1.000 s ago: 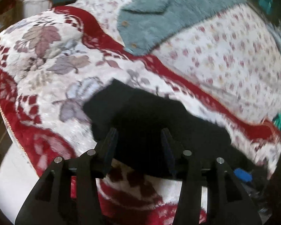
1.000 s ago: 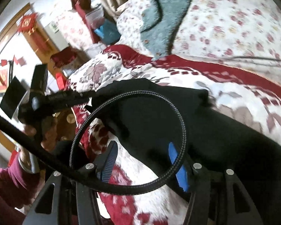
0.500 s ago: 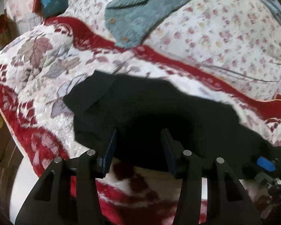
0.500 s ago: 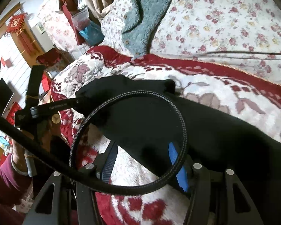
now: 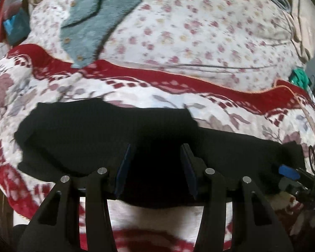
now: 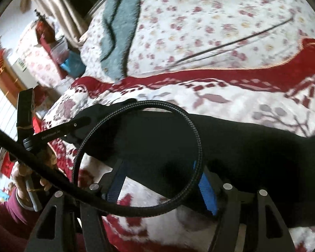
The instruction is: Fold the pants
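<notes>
- I see the black pants lying as a long dark band across the near part of the red-and-cream floral blanket, running from left to right in my left wrist view.
- My left gripper hangs over the middle of that band. Its two blue-padded fingers stand apart with black cloth between and beneath them; I cannot tell whether the pads press on the fabric.
- The pants' far edge is uneven, with a small step near the middle, and a strip of bare blanket lies beyond it up to the red border.
- The left end of the pants is rounded and bunched, close to the blanket's left edge, where the bed drops away.
- My right gripper has its jaws opening, with the near edge of the pants lying between its fingers; the pads do not look pressed against the cloth.
- A braided black cable loops across the right view in front of the fingers and hides part of the cloth.
- In that view the person's hand, in a maroon sleeve, holds the left gripper's handle at the pants' far end.
- Beyond the red border lies a pale flowered sheet with a grey-green fleecy garment on it, well apart from the pants.
- A thin dark cord crosses the sheet.
</notes>
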Demonstrator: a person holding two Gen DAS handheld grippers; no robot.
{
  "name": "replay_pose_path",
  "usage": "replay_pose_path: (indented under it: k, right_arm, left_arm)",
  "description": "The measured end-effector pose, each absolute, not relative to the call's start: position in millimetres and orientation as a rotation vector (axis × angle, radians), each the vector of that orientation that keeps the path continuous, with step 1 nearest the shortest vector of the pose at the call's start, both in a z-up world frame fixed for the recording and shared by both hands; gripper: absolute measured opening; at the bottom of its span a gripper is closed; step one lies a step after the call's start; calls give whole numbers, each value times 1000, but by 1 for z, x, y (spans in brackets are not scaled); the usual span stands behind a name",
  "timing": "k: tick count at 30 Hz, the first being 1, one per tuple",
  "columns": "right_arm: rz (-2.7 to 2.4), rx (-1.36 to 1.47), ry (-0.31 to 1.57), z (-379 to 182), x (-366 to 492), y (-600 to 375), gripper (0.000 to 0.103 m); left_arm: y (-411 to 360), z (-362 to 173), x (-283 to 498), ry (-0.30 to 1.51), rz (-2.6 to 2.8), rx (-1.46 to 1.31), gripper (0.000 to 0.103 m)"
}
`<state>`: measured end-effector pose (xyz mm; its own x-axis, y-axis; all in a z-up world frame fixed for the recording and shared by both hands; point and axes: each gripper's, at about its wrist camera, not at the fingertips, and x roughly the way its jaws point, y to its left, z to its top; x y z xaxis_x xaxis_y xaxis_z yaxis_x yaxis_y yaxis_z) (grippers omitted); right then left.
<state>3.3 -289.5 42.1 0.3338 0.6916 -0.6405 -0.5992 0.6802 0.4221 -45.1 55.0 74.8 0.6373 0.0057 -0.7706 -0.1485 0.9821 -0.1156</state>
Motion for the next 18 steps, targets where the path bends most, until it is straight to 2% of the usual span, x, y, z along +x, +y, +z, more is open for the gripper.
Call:
replay_pose_path:
  k: [7,16,18]
  right_arm:
    - [851,123,905,40,5,-293,65]
    - [1033,95,929,47,19,-212,68]
    - [1108,64,919,55,28,-176,70]
  left_arm:
    - [55,67,-46,907,83,-190,46]
    - [156,62,-91,896,274,-430,49]
    - [179,62,-105,882,331,-476,55]
